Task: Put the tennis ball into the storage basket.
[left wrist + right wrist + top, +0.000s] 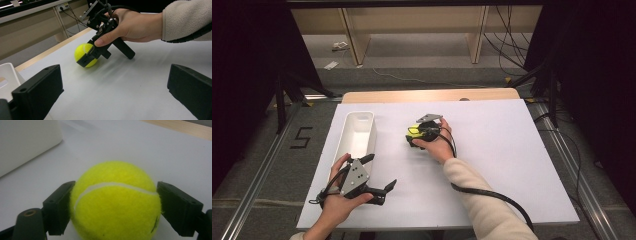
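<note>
My right gripper [113, 205] clamps the tennis ball [115, 200].
My left gripper [379, 172] hangs spread wide beside the white bin [357, 131].

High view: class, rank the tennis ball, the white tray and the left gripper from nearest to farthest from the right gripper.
1. Tennis ball: between the jaws of the right gripper, mid-table.
2. White tray: to the left of the ball, lengthwise along the table's left side.
3. Left gripper: near the front left edge, held open in the left hand.
</note>
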Action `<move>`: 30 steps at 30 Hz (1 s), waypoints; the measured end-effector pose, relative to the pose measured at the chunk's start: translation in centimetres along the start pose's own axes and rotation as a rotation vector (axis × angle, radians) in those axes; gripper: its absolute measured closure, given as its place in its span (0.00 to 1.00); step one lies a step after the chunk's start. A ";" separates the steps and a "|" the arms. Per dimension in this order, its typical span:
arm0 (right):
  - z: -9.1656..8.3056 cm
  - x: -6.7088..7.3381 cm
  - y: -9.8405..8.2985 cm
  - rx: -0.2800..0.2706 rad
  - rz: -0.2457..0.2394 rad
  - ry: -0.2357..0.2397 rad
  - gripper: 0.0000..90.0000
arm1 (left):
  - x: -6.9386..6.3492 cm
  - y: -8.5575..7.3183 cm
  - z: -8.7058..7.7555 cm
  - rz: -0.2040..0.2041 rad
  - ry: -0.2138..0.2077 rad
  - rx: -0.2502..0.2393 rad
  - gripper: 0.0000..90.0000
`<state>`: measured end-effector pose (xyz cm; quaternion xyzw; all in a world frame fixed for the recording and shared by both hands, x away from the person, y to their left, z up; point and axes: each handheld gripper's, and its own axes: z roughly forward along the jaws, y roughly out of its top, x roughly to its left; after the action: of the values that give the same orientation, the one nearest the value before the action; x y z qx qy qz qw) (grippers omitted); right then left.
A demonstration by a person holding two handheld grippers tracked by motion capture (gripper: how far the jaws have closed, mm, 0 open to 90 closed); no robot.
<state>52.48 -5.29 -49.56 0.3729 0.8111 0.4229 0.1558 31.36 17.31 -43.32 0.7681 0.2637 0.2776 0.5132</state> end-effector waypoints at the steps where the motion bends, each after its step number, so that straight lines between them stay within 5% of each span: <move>1: 0.0 0.0 0.0 0.000 0.000 0.000 0.25 | 0.0 0.0 0.0 0.000 0.000 0.000 0.00; 30: -1.4 0.2 0.8 -0.039 -0.003 0.016 0.29 | 0.0 0.0 0.0 0.002 0.000 0.003 0.00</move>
<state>51.94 -5.64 -48.09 0.3650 0.8045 0.4414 0.1574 31.37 17.26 -43.34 0.7691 0.2632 0.2779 0.5118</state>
